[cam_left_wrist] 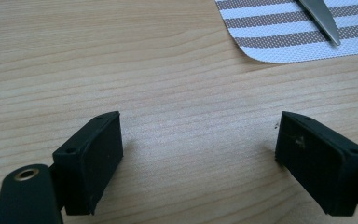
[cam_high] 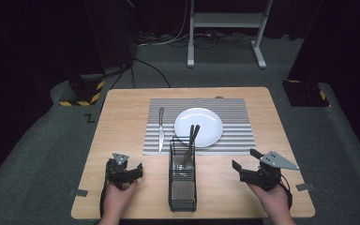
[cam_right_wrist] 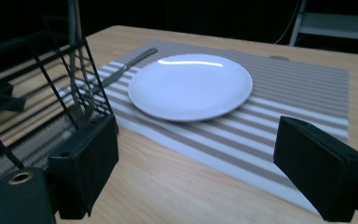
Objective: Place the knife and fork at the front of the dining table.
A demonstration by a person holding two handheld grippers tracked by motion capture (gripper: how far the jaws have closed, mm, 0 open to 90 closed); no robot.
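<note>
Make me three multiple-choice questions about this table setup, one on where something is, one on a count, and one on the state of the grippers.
1. Where does the knife lie?
A. On the striped placemat, left of the plate
B. Inside the wire caddy
C. On the floor

2. How many utensils stand in the black wire caddy?
A. None
B. Two
C. Five

3. How are the left gripper and right gripper set?
A. Both open and holding nothing
B. Both shut on forks
C. Left shut on the plate

Answers: 1 A, the knife rests on the mat beside the white plate; 2 B, two handles rise from the caddy; 3 A, each gripper view shows jaws apart over bare surface.
</note>
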